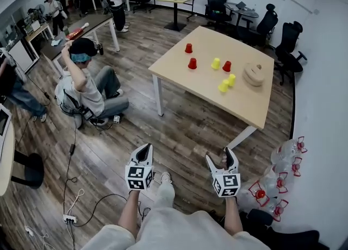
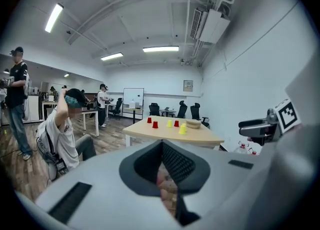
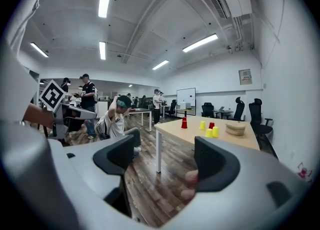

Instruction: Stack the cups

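Observation:
Three red cups (image 1: 192, 63) and three yellow cups (image 1: 223, 86) stand upside down on the light wooden table (image 1: 179, 72), far ahead of me. Both grippers hang low over the wooden floor, well short of the table. My left gripper (image 1: 145, 152) is shut with nothing in it; in the left gripper view its jaws (image 2: 162, 146) meet in a point. My right gripper (image 1: 221, 160) is open and empty, and floor shows between its jaws (image 3: 165, 160). The same cups appear small in the left gripper view, red cups (image 2: 155, 124), and in the right gripper view, yellow cups (image 3: 212, 132).
A tan round object (image 1: 253, 74) lies on the table's right side. A person (image 1: 87, 88) sits on the floor to the left of the table. Cables and a power strip (image 1: 69, 219) lie at my left. Water bottles (image 1: 283, 175) stand by the right wall.

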